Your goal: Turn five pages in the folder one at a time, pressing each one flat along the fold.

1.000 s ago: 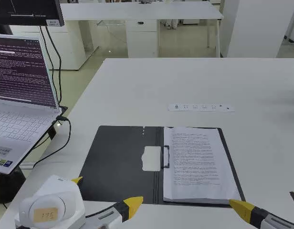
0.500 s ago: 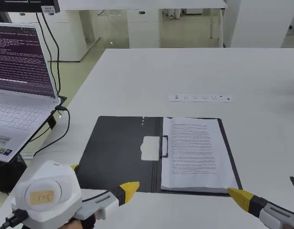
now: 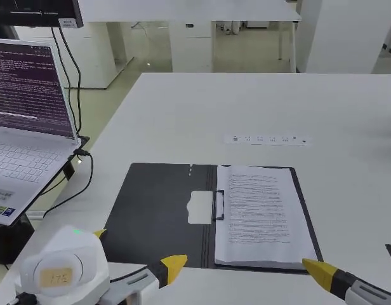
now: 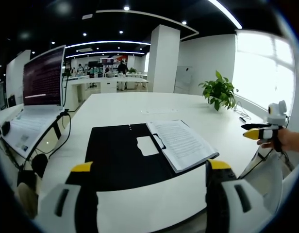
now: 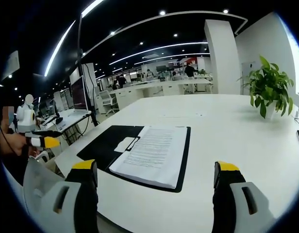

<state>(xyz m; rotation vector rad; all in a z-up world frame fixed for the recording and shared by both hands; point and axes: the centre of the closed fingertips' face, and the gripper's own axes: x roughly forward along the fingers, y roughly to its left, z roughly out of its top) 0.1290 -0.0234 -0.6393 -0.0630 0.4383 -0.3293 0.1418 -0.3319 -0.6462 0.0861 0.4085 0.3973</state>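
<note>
The black folder lies open on the white table, its left inner cover bare and a stack of printed pages clipped on its right half. My left gripper hovers open near the folder's near left corner, touching nothing. Just off the pages' near right corner, my right gripper is open too. In the left gripper view the folder and pages lie beyond the wide-apart jaws of the left gripper. The right gripper view has the pages ahead of the right gripper, whose jaws hold nothing.
An open laptop on a stand sits at the left, with a black cable trailing towards the folder. A white power strip lies behind the folder. A potted plant stands far off to the right. The table's near edge runs just under the grippers.
The head camera has shifted a little. Both grippers stay open near the folder's front edge, the left one slightly lower in view. The folder and pages lie as before.
</note>
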